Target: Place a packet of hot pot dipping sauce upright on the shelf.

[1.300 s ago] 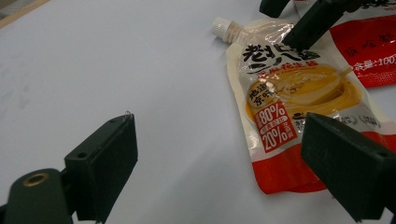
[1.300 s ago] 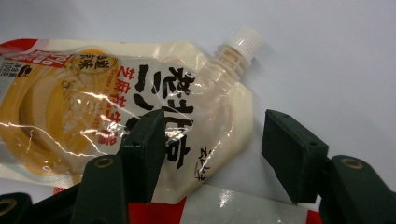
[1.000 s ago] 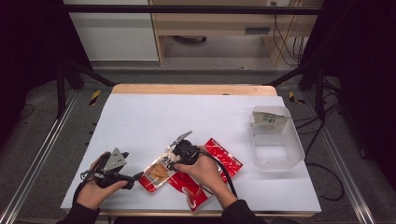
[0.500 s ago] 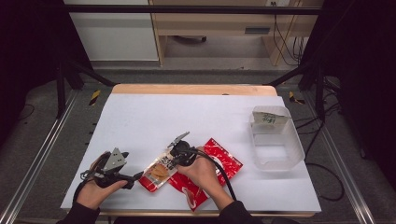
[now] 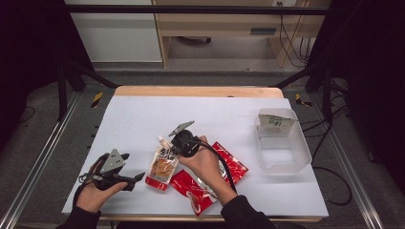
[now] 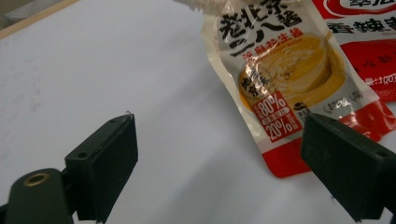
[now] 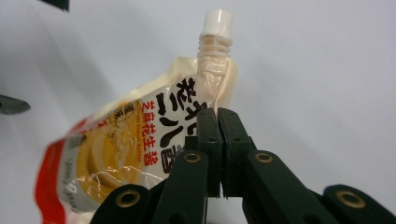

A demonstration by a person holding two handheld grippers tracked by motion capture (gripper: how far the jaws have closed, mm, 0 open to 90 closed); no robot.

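Left gripper (image 5: 136, 177): lower left of the high view, in your left hand; jaws stand wide apart with nothing between them, pointing right toward the pouch's red bottom edge.
Pouch (image 5: 164, 162): just left of centre, low in the high view. Its long axis runs from the red bottom at lower left up to the white cap (image 7: 217, 22) at upper right; the cap end is raised.
Right gripper (image 7: 218, 122): your jaws have just closed and now pinch the pouch's top edge just below the spout.
Count: one pouch, two red packets (image 5: 233, 164), one clear bin (image 5: 282, 143).
Around: the packets lie right of the pouch, under your right hand; the bin sits well apart at right, a small packet inside.
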